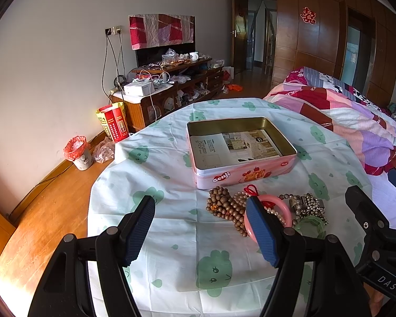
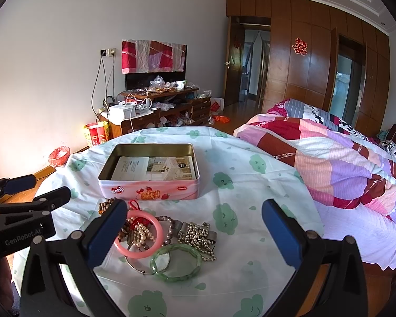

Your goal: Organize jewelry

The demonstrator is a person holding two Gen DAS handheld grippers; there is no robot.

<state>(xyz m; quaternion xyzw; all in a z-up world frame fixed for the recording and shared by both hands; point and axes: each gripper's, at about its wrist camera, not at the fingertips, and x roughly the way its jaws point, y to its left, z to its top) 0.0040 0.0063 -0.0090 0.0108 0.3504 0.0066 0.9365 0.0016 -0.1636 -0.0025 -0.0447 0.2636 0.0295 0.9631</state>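
Your left gripper [image 1: 206, 232] and right gripper [image 2: 195, 233] gaped wide, gripping nothing, jewelry heap with pink plastic bangle [image 2: 142, 236] lay near, just before the open pink rectangular tin [image 2: 149, 189], on the cloud-print tablecloth [image 2: 250, 192].

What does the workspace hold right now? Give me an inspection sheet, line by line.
Surface: round table under a white cloth with green prints.
Job's things: open pink tin holding only a leaflet; in front of it a pile of pink bangle, green bangle, wooden bead string, metal bead bracelet.
Clutter: nothing seen on the table.
Grippers: left gripper and right gripper both open, empty, above the table.
Cables: wall cables by the cluttered cabinet.
Surroundings: bed quilt, waste bin.
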